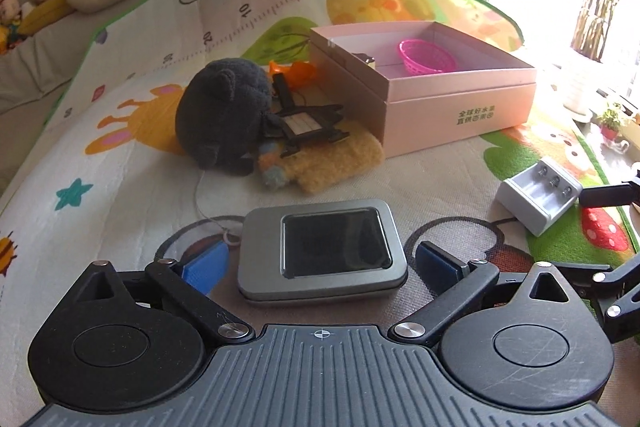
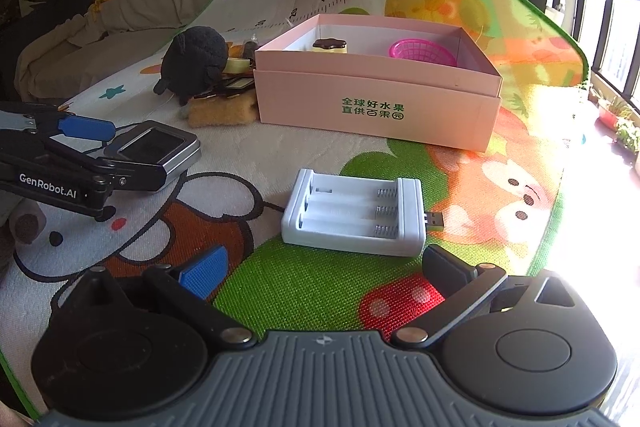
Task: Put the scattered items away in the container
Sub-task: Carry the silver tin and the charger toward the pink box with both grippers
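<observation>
A brushed matt metal tin [image 1: 322, 254] with glossy window lies on woven mat [image 1: 120, 187]; fuzzy plush [image 1: 224, 115].

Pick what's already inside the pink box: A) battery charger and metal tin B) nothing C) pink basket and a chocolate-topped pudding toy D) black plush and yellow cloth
C: the pink basket and the pudding toy sit inside the pink box; the battery charger and metal tin lie on the mat outside.
</observation>
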Demonstrator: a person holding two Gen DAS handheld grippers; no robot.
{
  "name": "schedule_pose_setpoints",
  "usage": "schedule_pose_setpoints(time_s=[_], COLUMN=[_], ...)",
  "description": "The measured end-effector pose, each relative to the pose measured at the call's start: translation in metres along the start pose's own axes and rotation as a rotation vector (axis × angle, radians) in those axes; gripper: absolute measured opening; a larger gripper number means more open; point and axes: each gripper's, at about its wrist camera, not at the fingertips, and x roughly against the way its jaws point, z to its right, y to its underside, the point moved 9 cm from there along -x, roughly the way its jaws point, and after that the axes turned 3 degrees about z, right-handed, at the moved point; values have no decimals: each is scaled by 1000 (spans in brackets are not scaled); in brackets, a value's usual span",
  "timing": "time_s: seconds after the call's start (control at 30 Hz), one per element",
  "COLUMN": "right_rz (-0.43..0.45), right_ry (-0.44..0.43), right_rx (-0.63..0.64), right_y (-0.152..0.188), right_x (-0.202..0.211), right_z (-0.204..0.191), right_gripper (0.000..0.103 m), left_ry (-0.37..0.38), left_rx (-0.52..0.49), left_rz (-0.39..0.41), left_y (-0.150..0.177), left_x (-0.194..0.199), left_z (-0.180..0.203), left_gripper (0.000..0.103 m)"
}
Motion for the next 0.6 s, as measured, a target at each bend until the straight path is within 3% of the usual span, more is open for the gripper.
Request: schedule_pose_setpoints(time_s=[0.23, 0.33, 0.6], right_rz=[4, 4, 6], right_ry=[0, 0, -1], right_rx=[1, 2, 5], right_y=[0, -1, 0], right_x=[0, 0, 0], right_z=[0, 0, 0], right_gripper=[103, 103, 103], left_ry=[23, 30, 67], left_rx=[31, 45, -1], left_rz=[11, 13, 7], left_y=[4, 4, 20], left_x=[-3, -1, 16], left_z=[0, -2, 13], left_gripper=[101, 95, 96])
